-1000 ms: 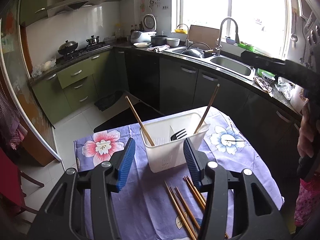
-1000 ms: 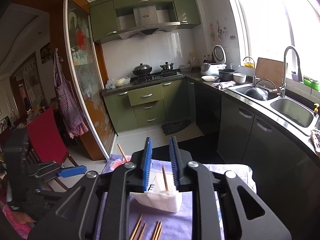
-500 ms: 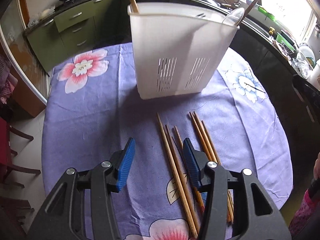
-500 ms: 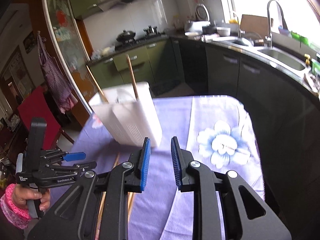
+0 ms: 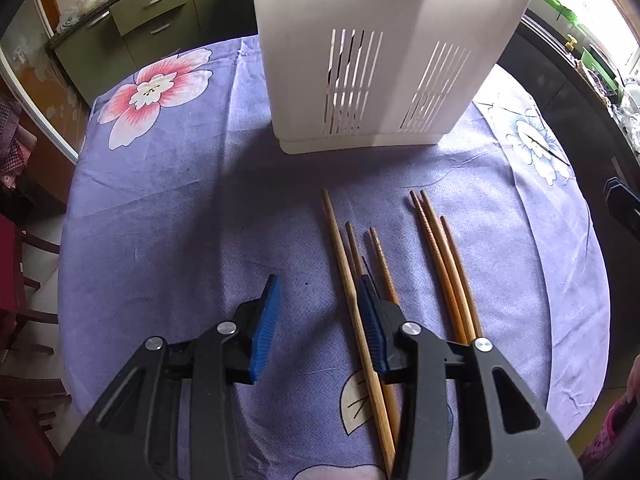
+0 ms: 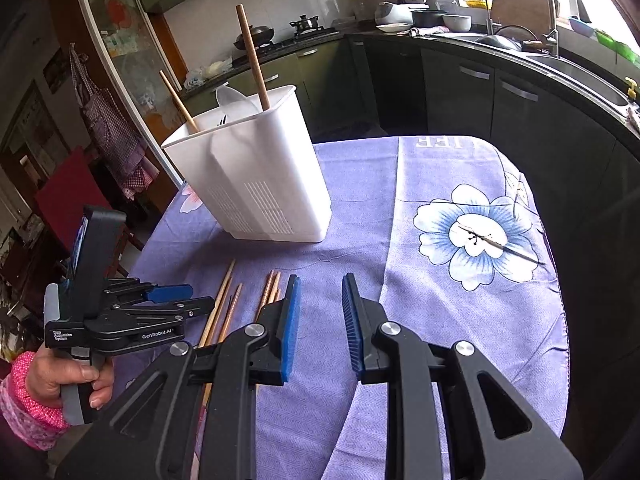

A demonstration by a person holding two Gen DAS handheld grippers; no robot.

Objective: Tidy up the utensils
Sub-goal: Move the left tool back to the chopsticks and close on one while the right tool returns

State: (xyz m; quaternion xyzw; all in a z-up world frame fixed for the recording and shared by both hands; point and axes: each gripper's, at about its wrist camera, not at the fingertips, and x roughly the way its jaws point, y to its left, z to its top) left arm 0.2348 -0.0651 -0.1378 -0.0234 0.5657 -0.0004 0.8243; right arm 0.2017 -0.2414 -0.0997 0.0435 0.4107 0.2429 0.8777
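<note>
The utensil holder (image 5: 384, 60) stands on the tablecloth (image 5: 180, 216). Nearer the camera than the holder lie the chopsticks (image 5: 436, 256), side by side. Two more chopsticks (image 6: 252, 56) stand inside the holder.

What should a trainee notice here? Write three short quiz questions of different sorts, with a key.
1. True or false: the right gripper holds a chopstick.
2. How many chopsticks lie flat on the cloth?
3. The white holder is: A) upright on the cloth, B) tipped on its side, C) in the sink.

Key: 1 false, its jaws are open over bare cloth. 2 six. 3 A.
</note>
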